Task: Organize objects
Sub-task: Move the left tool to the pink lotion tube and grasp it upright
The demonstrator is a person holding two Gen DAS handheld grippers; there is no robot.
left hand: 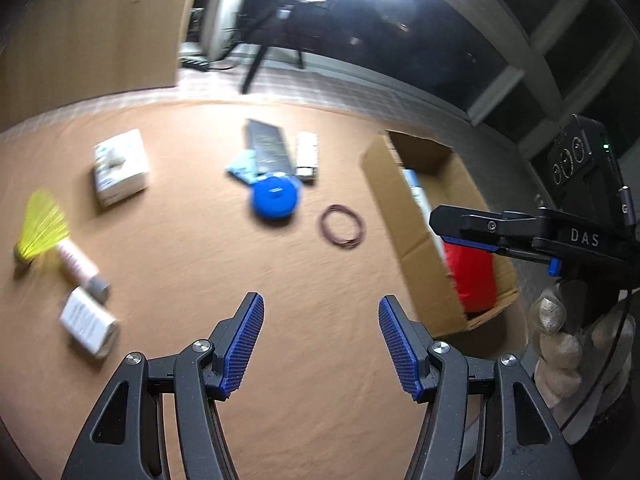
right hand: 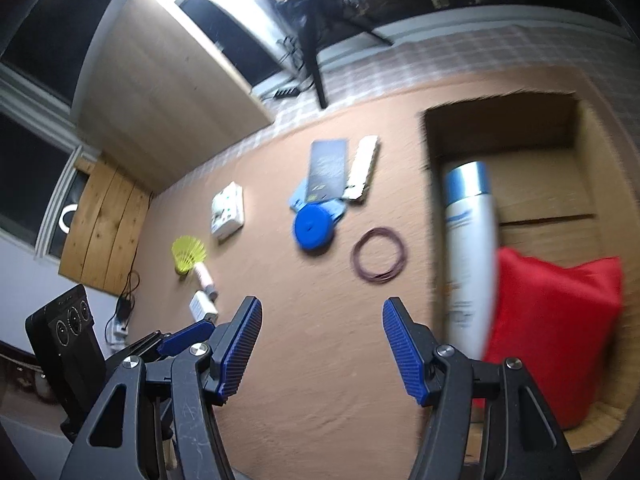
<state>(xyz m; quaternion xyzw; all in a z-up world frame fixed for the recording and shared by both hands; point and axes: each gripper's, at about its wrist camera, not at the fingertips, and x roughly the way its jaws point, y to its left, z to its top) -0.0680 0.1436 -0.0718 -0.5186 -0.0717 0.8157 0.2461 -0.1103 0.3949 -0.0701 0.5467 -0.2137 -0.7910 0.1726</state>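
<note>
Rubber-band loop [left hand: 342, 226] lies flat on the mat just left of the box [left hand: 404, 208], ahead of both my empty half-open grippers, left gripper [left hand: 320, 344] and right gripper [right hand: 322, 346], looks closer to my right one.

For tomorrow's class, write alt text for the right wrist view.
An open hand-held gripper hovers empty over a brown table. At right, a cardboard box holds a red pouch and a white spray can.
</note>
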